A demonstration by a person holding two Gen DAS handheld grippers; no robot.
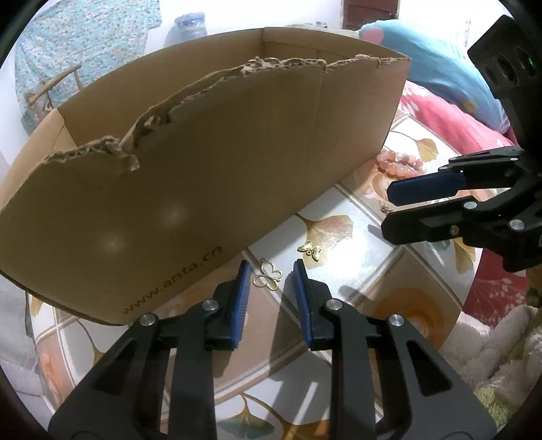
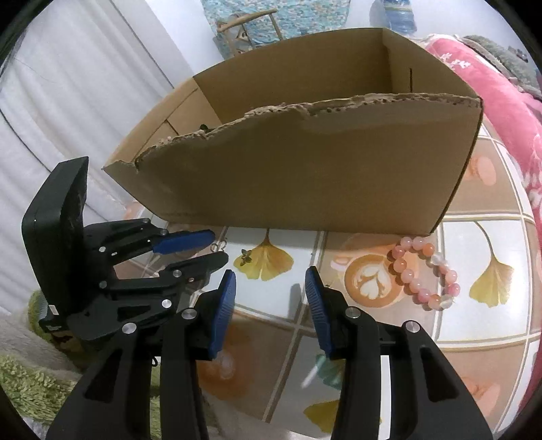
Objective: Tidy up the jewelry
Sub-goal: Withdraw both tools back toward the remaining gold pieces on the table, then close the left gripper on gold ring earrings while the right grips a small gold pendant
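The left gripper (image 1: 271,270), jaws apart, hovers low over a butterfly charm (image 1: 267,276); the right gripper (image 2: 271,287) also gapes, near the bead bracelet (image 2: 425,272).

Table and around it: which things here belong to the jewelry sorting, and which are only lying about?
Job:
- bead bracelet
- outline butterfly charm
- solid butterfly charm
- box
- left tongs and right tongs, both open and empty

Lying about:
- pink blanket
- green rug
- chair

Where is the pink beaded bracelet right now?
In the right wrist view, the pink beaded bracelet lies on the patterned tabletop, right of the open right gripper, just before the cardboard box's right corner.
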